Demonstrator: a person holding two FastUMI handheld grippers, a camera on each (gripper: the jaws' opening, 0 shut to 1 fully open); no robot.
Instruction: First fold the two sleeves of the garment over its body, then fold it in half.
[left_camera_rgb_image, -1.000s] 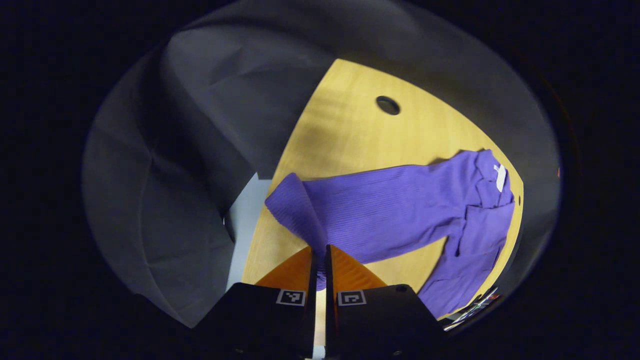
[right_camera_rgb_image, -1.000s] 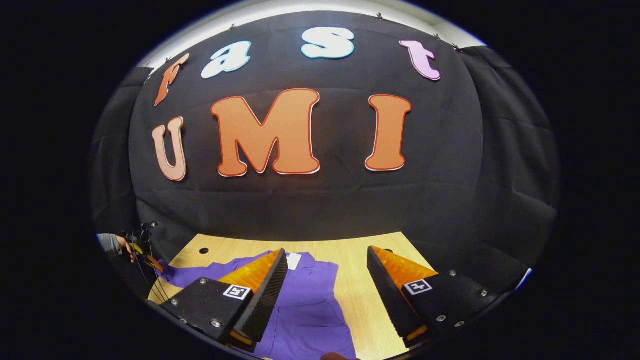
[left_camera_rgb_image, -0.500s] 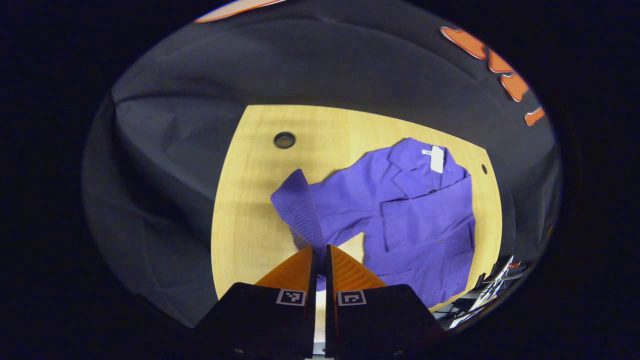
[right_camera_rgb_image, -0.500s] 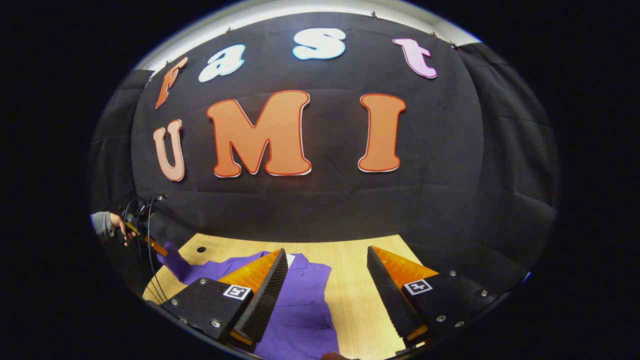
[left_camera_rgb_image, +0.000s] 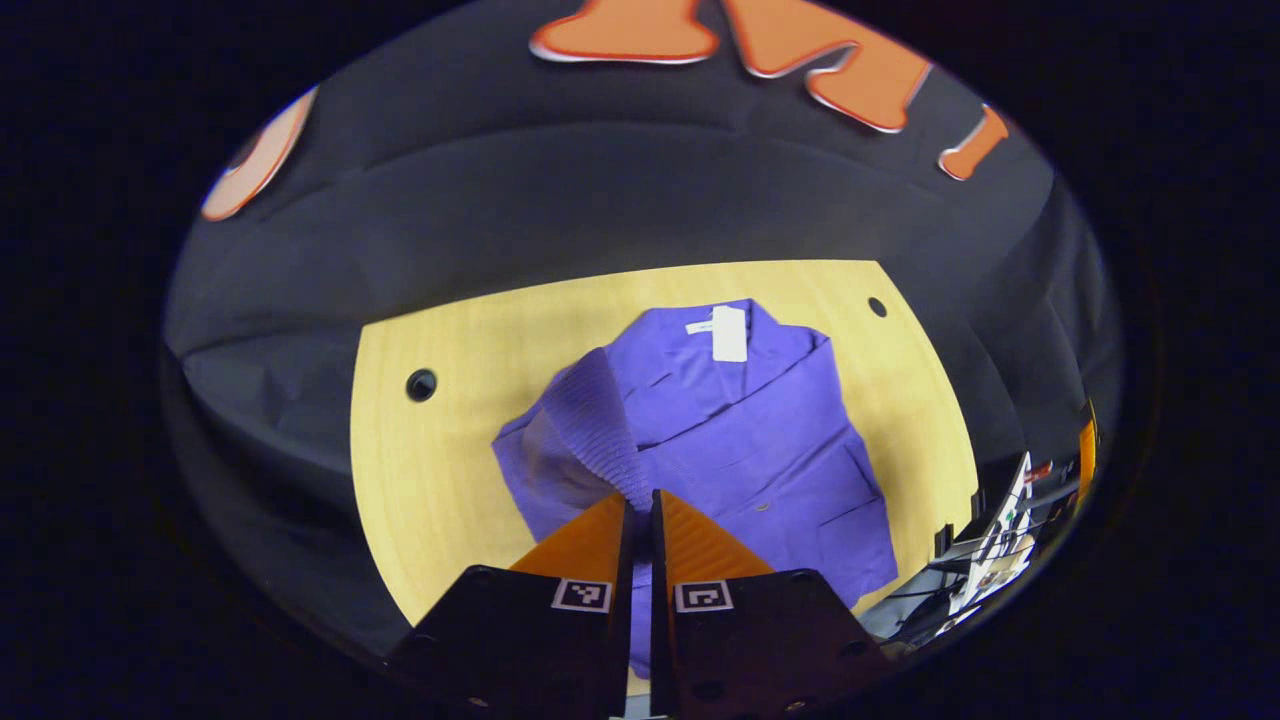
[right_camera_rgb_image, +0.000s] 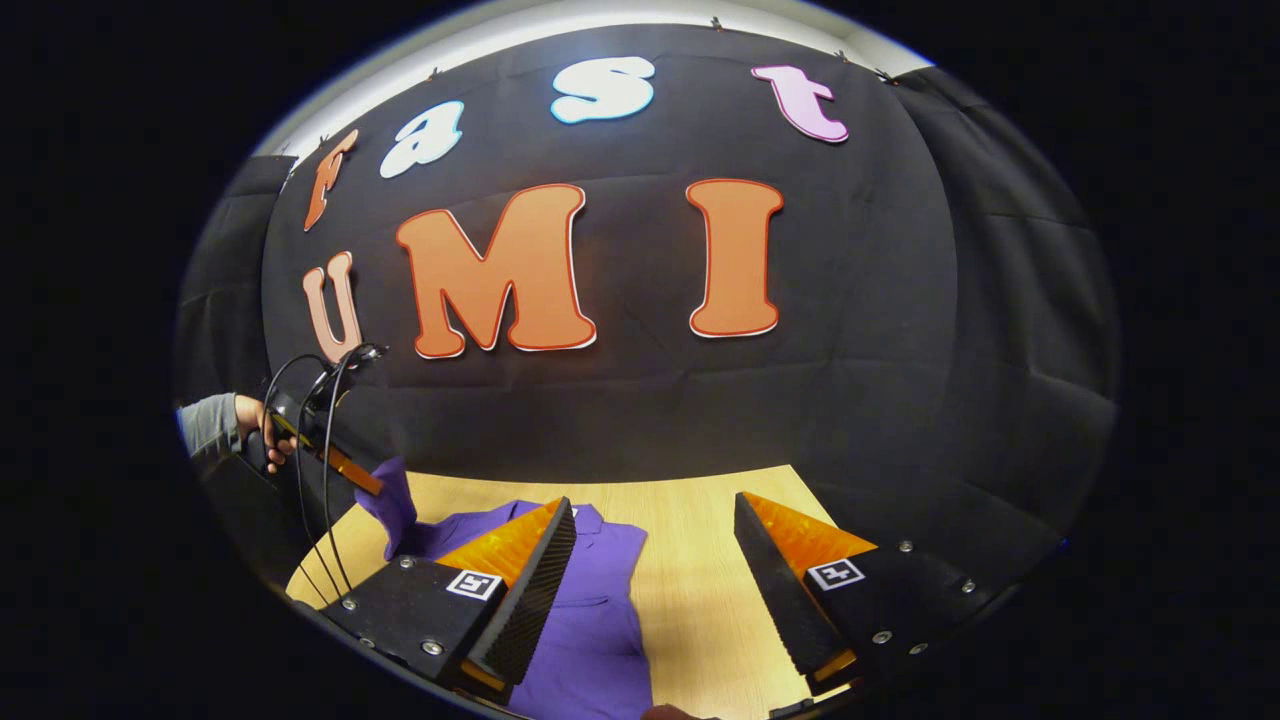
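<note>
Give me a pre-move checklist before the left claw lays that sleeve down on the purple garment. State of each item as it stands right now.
1. Left claw has the sleeve pinched: ok, both fingers closed on the cuff end.
2. Sleeve lifted off the table: ok; the right gripper view has it hanging from the claw above the wood.
3. Sleeve positioned over the garment body: ok, it already crosses the near shoulder area.
4. Body lying flat: ok, front spread, collar tag showing.
5. Right claw out of the way: ok, open and holding nothing, beside the body.
6. Other sleeve already folded: cannot tell.
</note>
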